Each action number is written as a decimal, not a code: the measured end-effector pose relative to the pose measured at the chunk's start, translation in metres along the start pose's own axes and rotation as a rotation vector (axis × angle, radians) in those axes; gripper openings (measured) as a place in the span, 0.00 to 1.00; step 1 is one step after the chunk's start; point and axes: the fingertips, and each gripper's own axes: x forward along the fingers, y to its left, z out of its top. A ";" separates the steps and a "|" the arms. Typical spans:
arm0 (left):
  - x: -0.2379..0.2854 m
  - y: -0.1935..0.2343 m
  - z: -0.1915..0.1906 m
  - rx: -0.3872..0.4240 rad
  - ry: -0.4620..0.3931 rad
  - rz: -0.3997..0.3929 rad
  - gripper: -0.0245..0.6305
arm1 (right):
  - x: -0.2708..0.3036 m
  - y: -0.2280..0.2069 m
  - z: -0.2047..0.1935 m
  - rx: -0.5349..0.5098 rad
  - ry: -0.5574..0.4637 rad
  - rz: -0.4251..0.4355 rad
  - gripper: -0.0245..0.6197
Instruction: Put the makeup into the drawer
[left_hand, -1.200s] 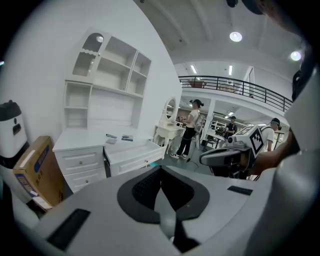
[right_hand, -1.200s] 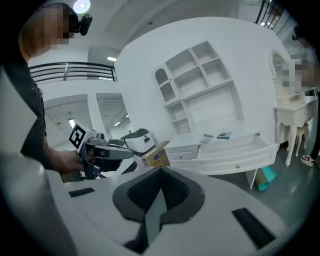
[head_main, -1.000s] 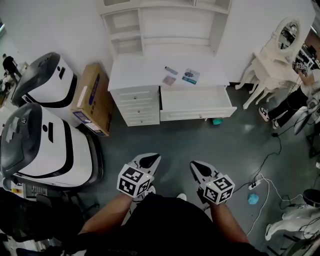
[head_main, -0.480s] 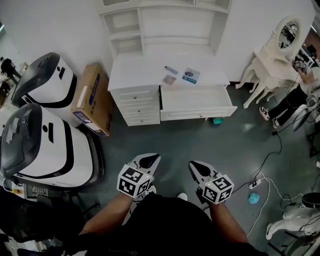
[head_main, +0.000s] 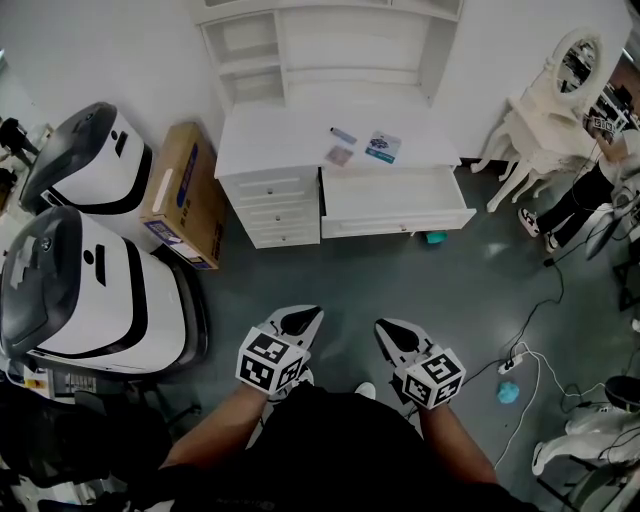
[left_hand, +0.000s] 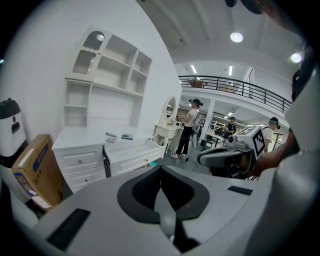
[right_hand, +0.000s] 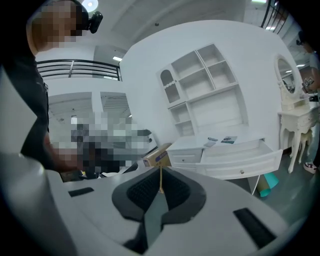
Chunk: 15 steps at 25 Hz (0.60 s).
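We hold our left gripper (head_main: 303, 318) and right gripper (head_main: 390, 330) fully closed, both empty, well apart from the open white wooden drawer (head_main: 400, 222) and the flat makeup packets (head_main: 382, 147) above it.

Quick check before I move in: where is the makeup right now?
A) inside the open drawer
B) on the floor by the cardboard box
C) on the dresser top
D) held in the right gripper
C: the makeup lies on the dresser top, behind the open drawer, which looks bare inside.
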 end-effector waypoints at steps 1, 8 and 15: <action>-0.001 0.002 0.000 0.002 0.001 0.000 0.05 | 0.002 0.001 -0.001 0.001 0.003 0.001 0.08; -0.008 0.021 0.001 0.007 0.001 -0.009 0.05 | 0.017 0.001 0.000 0.013 0.016 -0.052 0.08; -0.021 0.045 0.000 0.031 -0.007 -0.028 0.05 | 0.034 -0.005 -0.003 0.049 0.035 -0.160 0.08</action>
